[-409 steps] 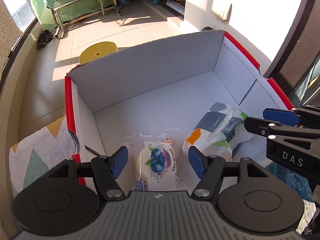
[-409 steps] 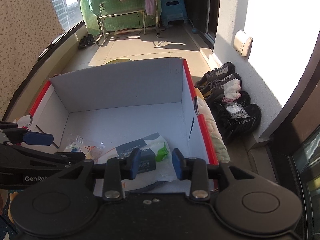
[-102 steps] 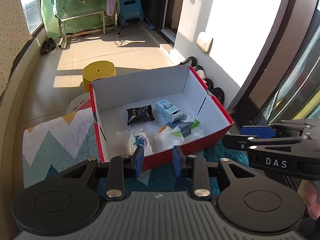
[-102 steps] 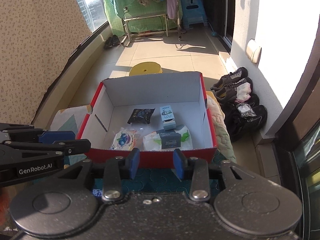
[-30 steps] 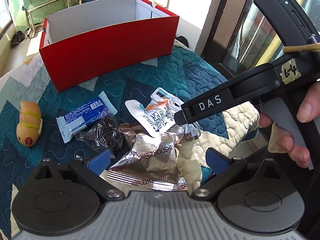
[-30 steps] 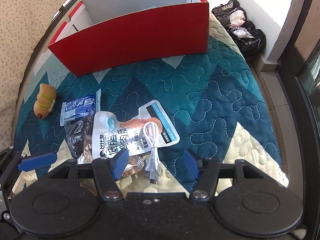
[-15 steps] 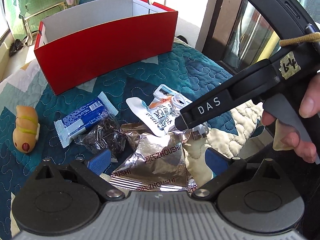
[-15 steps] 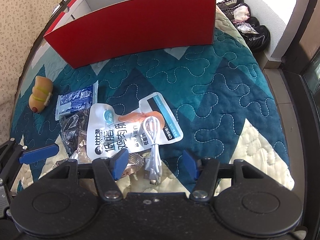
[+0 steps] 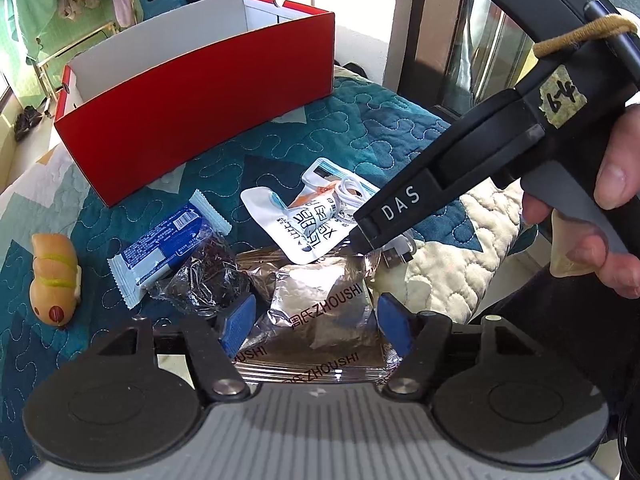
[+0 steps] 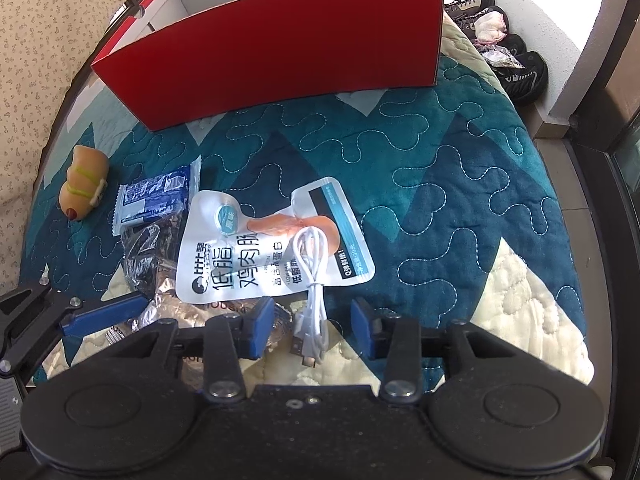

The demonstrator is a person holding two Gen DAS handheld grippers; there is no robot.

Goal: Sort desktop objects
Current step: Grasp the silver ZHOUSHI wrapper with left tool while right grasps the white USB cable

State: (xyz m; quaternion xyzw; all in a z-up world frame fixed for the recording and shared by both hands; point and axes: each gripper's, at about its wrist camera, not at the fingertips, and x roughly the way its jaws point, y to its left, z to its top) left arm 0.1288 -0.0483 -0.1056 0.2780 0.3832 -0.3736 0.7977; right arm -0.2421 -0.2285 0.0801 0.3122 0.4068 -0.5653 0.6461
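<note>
On the quilt, a silver foil packet lies between the fingers of my left gripper. Its jaws are closing, with the pads right at the packet's sides and no squeeze visible. My right gripper is also closing, around a coiled white USB cable, with a gap on each side. The cable lies partly on a white chicken-breast pouch. A blue wrapped snack, a dark clear-wrapped snack and a hot-dog toy lie to the left.
The red cardboard box stands open-topped at the far edge of the quilt. Shoes sit on the floor beyond the right side. A person's hand holds the right gripper's handle.
Both pairs of jaws have narrowed, the left around the foil packet and the right around the cable. Neither hand has shifted noticeably, and the items lie where they were.
</note>
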